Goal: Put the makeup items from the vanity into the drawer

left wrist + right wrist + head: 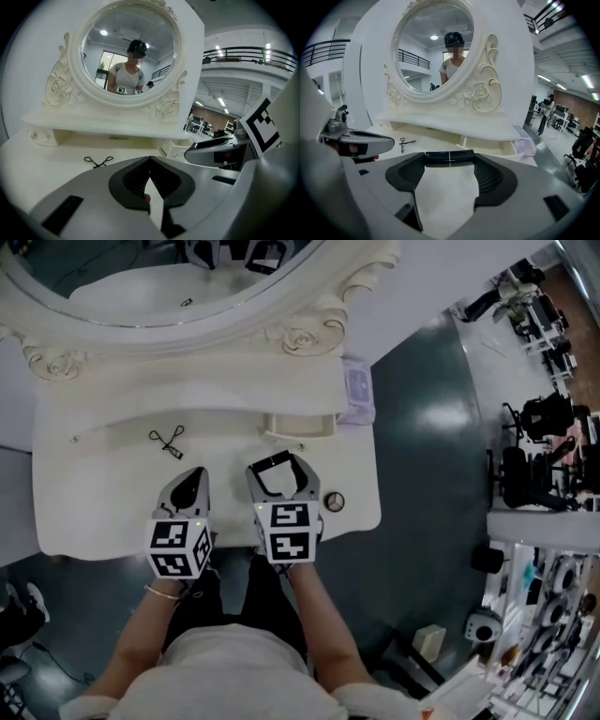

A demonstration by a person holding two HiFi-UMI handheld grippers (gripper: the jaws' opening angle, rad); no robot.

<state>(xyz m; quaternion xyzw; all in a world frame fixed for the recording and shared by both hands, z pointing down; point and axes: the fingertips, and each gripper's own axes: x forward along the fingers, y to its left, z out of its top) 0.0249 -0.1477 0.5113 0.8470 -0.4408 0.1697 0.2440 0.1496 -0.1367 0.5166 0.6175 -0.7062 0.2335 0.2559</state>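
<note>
Your right gripper (pixel 449 165) pinches a black tube with a gold band (pixel 440 157) crosswise at its jaw tips. Your left gripper (pixel 150 161) is pressed together, empty, with an eyelash curler (pixel 98 161) ahead-left of it. Only the head view shows the open drawer (pixel 300 426) just beyond the right gripper and a small round case (pixel 335 502) to its right.

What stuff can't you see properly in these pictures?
- Inside the drawer: in the head view its back sits under the shelf, and in the right gripper view its own wall hides it.
- The round thing: head view, too small to identify.
- The tube in the right hand-held gripper: dark, no label shows.
- The purple thing: head view, small and unclear.
</note>
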